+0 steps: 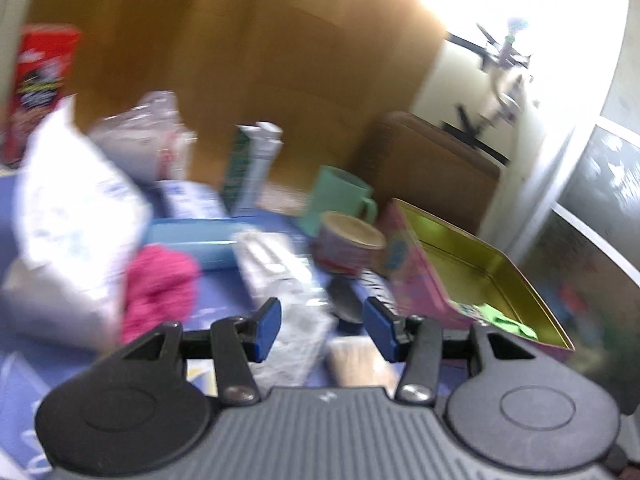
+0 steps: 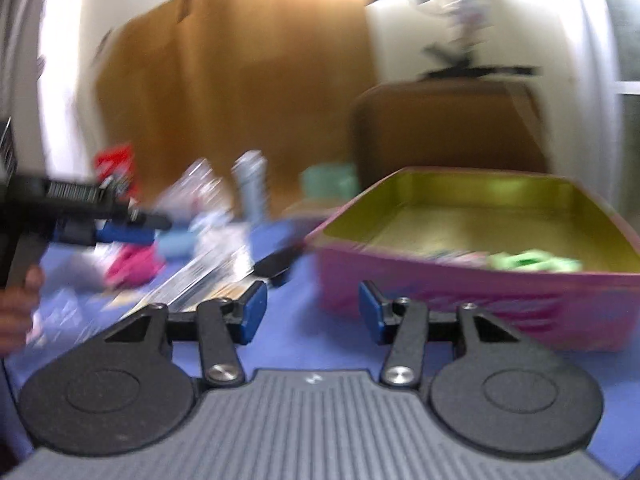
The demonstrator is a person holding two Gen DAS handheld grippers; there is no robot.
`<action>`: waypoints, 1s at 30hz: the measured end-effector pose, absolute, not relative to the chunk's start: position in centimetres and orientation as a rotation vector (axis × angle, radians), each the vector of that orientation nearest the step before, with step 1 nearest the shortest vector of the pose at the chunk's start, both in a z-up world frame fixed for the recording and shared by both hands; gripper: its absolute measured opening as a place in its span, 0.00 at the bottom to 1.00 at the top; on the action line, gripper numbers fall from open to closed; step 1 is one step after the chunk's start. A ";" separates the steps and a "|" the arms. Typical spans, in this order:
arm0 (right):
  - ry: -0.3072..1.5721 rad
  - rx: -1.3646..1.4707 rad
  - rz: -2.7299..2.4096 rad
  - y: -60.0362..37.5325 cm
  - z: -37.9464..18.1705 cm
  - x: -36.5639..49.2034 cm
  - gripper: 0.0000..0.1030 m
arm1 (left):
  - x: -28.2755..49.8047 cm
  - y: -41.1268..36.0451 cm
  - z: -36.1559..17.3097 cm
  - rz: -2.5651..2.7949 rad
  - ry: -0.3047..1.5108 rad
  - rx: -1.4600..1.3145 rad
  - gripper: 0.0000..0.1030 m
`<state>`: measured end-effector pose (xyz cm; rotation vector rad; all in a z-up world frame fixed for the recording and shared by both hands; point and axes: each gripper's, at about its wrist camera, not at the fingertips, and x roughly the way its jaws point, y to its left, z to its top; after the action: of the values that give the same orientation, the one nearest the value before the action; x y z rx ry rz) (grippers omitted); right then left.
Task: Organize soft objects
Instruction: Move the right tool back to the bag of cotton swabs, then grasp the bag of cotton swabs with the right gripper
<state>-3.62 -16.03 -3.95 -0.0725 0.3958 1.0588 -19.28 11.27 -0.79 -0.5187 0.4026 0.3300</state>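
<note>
**Ana:** Blue cloth is covering the bench, and clutter is crowding its far side in front of a big sheet of brown cardboard. Both views are smearing badly.

**Ben:** Right gripper is hovering just before the pink tin, fingers standing apart with nothing between them. Something green and soft is already lying inside the tin, near its front wall.

**Ana:** And the left gripper?

**Ben:** Fingers parted a little, nothing pinched that I can see. It's pointing over a silvery packet and a dark flat thing, with the crumpled pink cloth lying off to the left side, beside a white bag.

**Ana:** So I'm guessing that pink cloth is the next soft item for the tin.

**Ben:** That's my reading. Doing it well probably means opening wider, coming down onto the bunched middle, and pinching fabric only, not the bag beside it.

**Ana:** Then lifting clear of the mug and the paper cup on the way over.
</note>
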 end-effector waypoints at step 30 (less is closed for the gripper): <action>0.475 -0.316 1.108 -13.9 -7.8 -9.4 0.22 | -19.6 8.5 -5.7 0.155 0.557 -0.583 0.52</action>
<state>-9.35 -13.94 -7.76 -0.3157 0.4749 1.1079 -19.64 8.55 -5.69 -0.5830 0.5566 0.1547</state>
